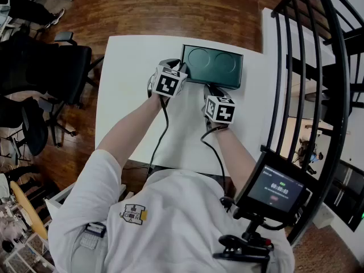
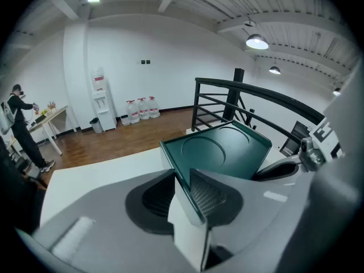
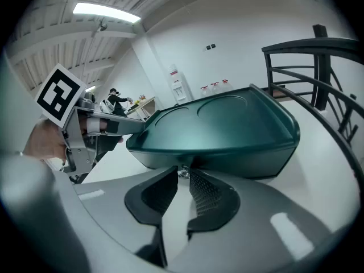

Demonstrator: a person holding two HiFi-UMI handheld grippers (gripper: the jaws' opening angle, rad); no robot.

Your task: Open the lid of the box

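**Head view.** A dark green box (image 1: 213,66) lies at the far edge of a white table (image 1: 128,90), its lid flat and closed; opening has not begun. The left gripper (image 1: 181,74) meets the box's near left corner. The right gripper (image 1: 211,90) meets the front edge, right of the middle.

**Left gripper view.** The jaws are closed on the near corner of the box (image 2: 227,149). The corner rim and its pale side wall run between the two ribbed pads, so this gripper steadies the box. The lid top, with two round recesses, extends away beyond the jaw tips.

**Right gripper view.** The jaws stand narrowly apart, and their tips sit just under the lid's front lip. A small metal clasp (image 3: 182,171) lies between the tips, and the pads appear to pinch it. The lid rests on the base along the whole seam. By this evidence the grips are set; freeing the clasp and raising the lid remain to be done.
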